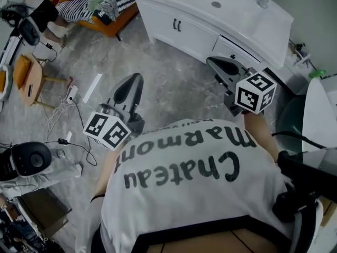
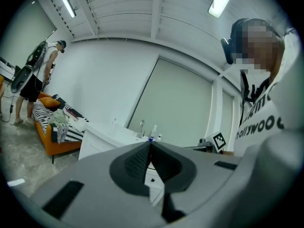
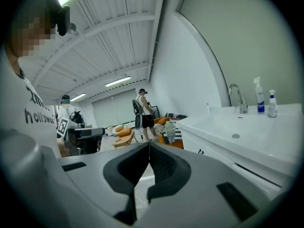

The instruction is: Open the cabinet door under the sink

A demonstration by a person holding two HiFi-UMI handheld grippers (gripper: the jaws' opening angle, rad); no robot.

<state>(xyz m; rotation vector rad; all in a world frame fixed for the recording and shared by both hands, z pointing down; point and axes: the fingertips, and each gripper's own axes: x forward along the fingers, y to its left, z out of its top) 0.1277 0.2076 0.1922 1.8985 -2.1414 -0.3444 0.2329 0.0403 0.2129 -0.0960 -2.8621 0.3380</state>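
**Left gripper (image 1: 134, 80) and right gripper (image 1: 216, 63) short of the cabinet door (image 1: 184, 35)**

Both pairs of jaws are pressed together on nothing. The cabinet door stands closed under the sink (image 1: 226, 12), ahead of the right gripper. Judged step: the approach. Next, one gripper must reach the door handles (image 1: 176, 24) and part its jaws.

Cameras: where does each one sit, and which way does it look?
Head view: on the person's head, looking steeply down at floor and sink cabinet; shirt, left gripper and right gripper show.
Left gripper view: on the left gripper, looking along its shut fingers at the sink cabinet; shirt at right.
Right gripper view: on the right gripper, looking along its shut fingers past the sink cabinet; shirt at left.
Shared: both gripper views show spray bottles and orange sofa.
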